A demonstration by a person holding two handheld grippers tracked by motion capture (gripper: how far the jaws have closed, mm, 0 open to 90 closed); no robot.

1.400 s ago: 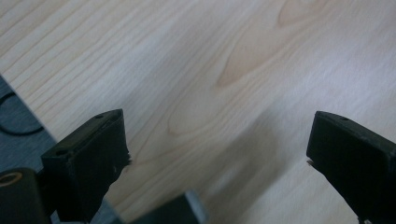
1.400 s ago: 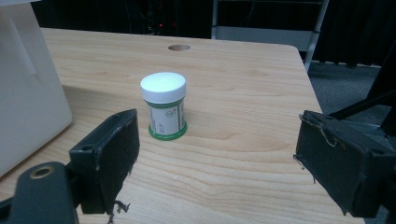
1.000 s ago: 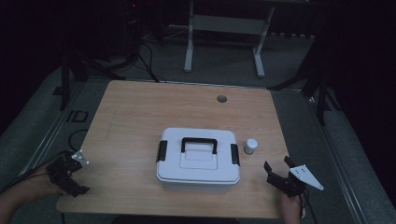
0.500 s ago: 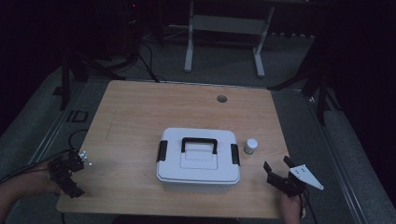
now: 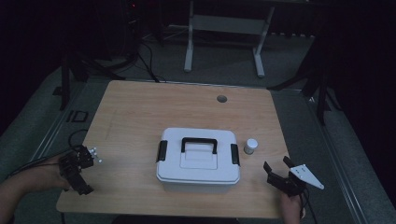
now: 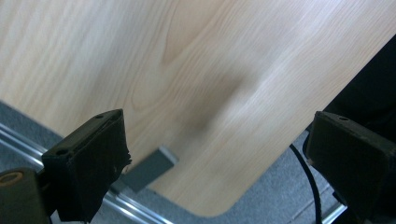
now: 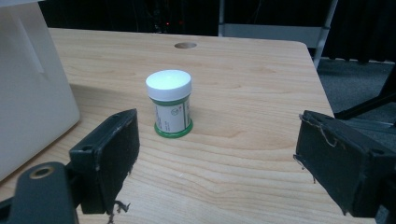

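The right gripper (image 7: 215, 163) stood with its jaws spread wide and empty, aimed at a small white-capped jar (image 7: 169, 102) with a green base. The jar stood upright on the wooden table (image 5: 140, 112), just beside the right end of the white storage box (image 5: 198, 158) and apart from it. The box was shut, its black handle (image 5: 199, 142) lying flat and a black latch on each end. The left gripper (image 6: 224, 154), likewise agape and holding nothing, hung over the table's near corner, well to the left of the box.

Judgement: the step in hand was the approach to the jar. To do it well, the right gripper should advance level, straddle the jar below its cap, and close squarely on the label band, keeping clear of the box wall to avoid tipping.
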